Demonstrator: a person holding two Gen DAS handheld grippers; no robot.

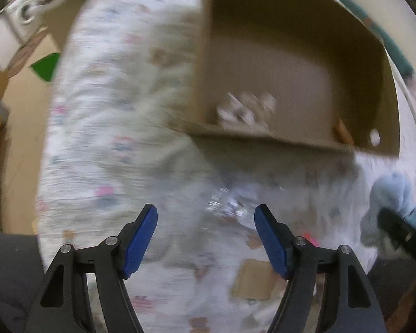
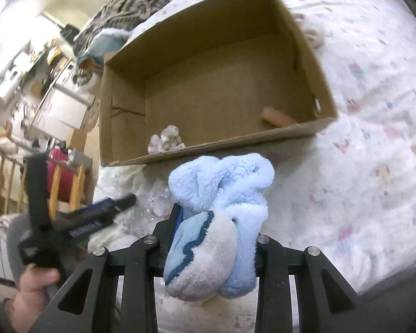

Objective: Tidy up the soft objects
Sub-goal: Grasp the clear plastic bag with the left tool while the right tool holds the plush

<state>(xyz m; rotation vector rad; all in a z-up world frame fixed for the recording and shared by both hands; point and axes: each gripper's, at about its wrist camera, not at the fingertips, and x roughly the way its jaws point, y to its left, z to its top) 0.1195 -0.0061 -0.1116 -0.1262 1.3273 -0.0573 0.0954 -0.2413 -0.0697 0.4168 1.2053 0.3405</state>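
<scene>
- Our right gripper (image 2: pixel 208 238) is clenched on a fluffy pale-blue plush bundle (image 2: pixel 222 194), held above the patterned white bedspread (image 2: pixel 360 138).
- Just beyond sits the open brown cardboard box (image 2: pixel 216 83).
- Our left gripper (image 1: pixel 205 222) hangs released over a crinkly clear plastic wrapper (image 1: pixel 230 208).

Fluffy fleece sock (image 2: pixel 222 222) — matt cardboard box (image 2: pixel 213 83) — printed cotton bedsheet (image 2: pixel 360 138).

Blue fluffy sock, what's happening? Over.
Right hand-held gripper shut on blue sock. Left hand-held gripper open over crinkly plastic. Box ahead, nothing blocking.
</scene>
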